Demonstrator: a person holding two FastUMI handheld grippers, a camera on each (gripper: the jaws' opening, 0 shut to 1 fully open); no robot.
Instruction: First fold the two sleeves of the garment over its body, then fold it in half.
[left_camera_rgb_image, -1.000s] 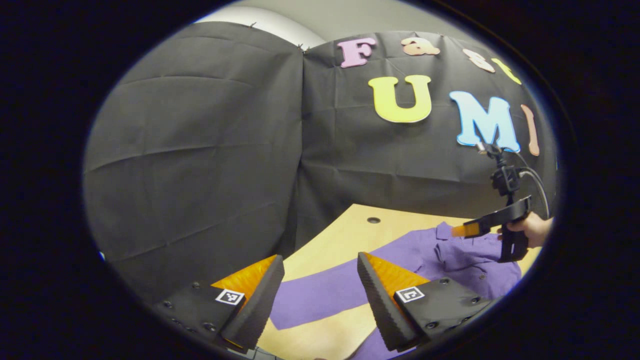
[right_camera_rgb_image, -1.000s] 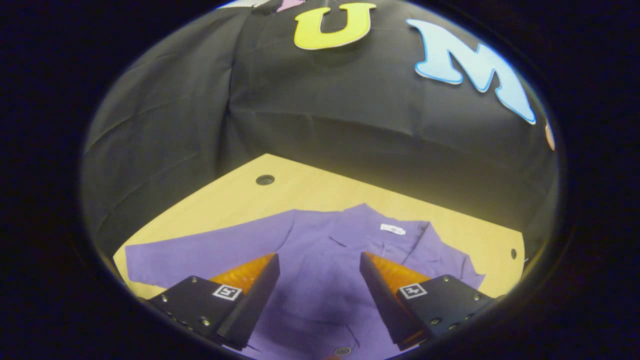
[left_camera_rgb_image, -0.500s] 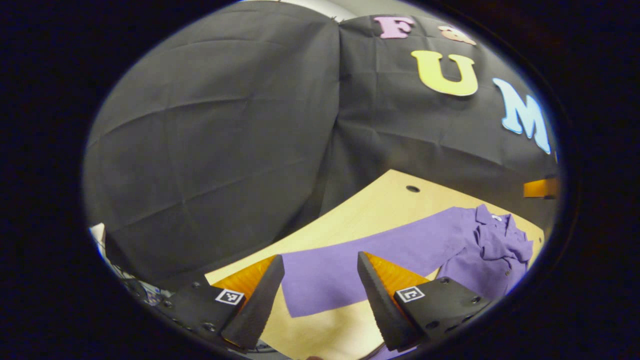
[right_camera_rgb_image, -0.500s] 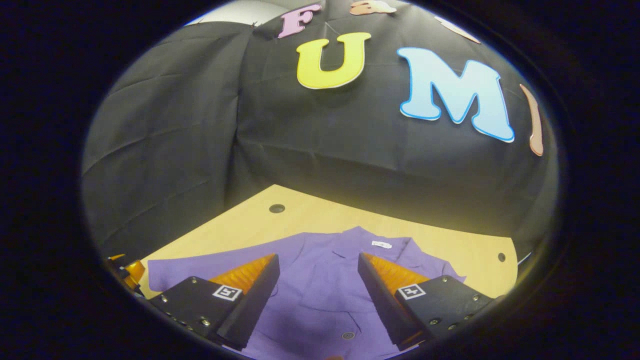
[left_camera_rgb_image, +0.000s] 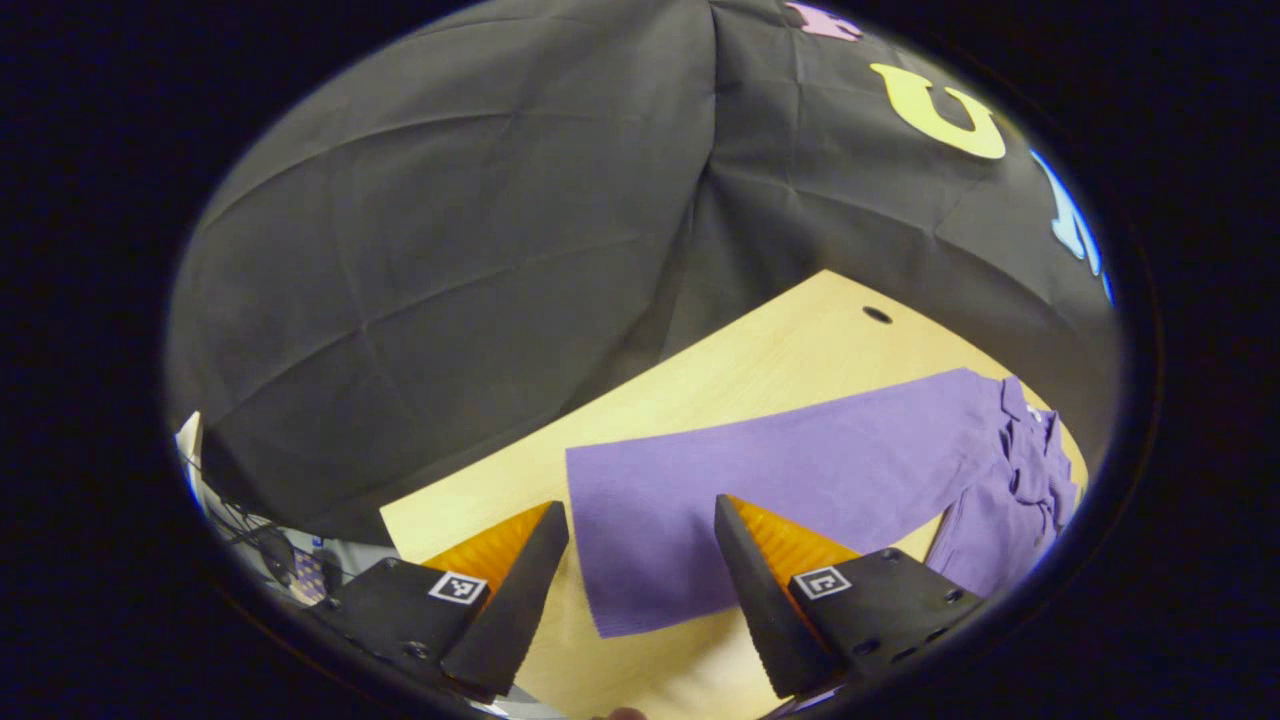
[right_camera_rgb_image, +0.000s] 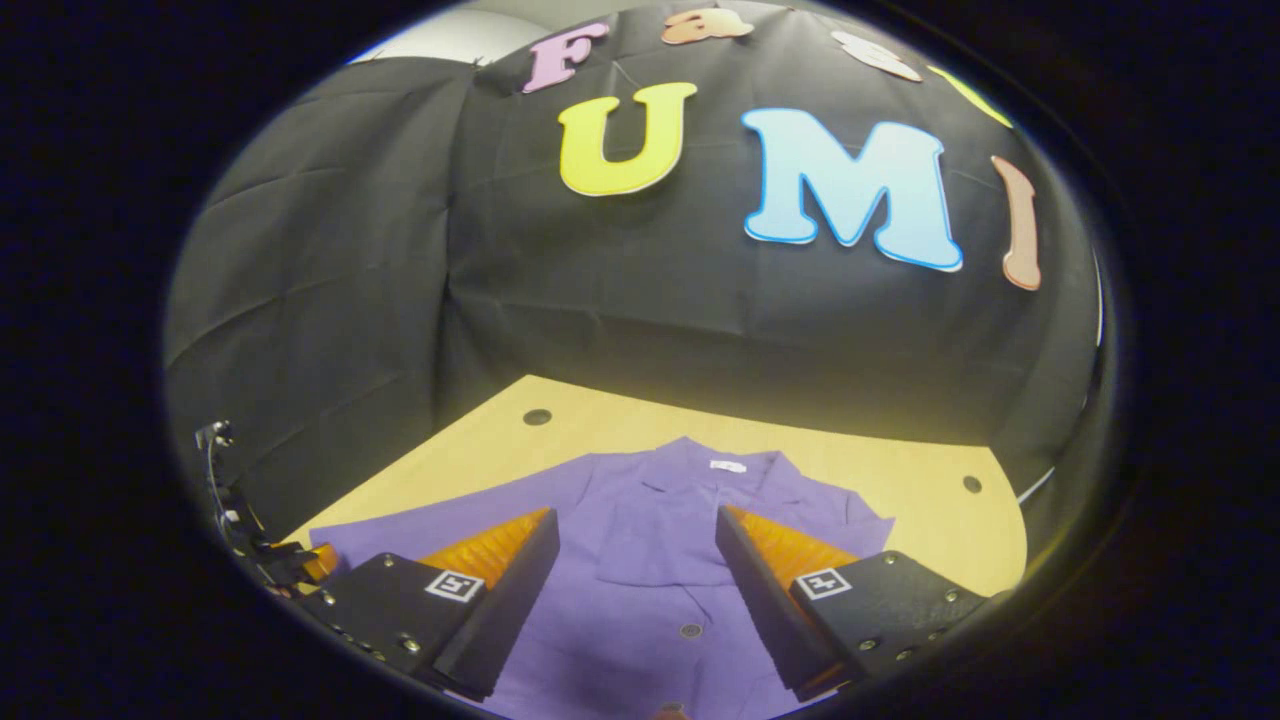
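The purple garment (right_camera_rgb_image: 660, 560) lay flat on the wooden table (left_camera_rgb_image: 760, 370), collar toward the booth wall and button placket facing up. Its one visible sleeve (left_camera_rgb_image: 760, 490) extended straight out from the body, away from the torso, with the cuff end near the table's corner. In that position the sleeve lay spread and not over the body, so the sleeve fold remained outstanding on that side. The opposite sleeve could not be judged: in the right gripper view the fabric beyond the far shoulder was cut off by the gripper body.

The left gripper (left_camera_rgb_image: 640, 570) hung just above the cuff end of the sleeve, its fingers spread apart with the cuff edge visible between them and no fabric pinched. This placement suited a grasp at the cuff, the point from which the sleeve could be carried across the torso. The gripper was angled downward toward the table surface.

The right gripper (right_camera_rgb_image: 635, 575) was held over the garment's chest area, fingers likewise spread and gripping nothing. It pointed forward and slightly down, along the placket toward the collar (right_camera_rgb_image: 700, 470). The left gripper also showed at the left margin of the right gripper view, near the sleeve's end.
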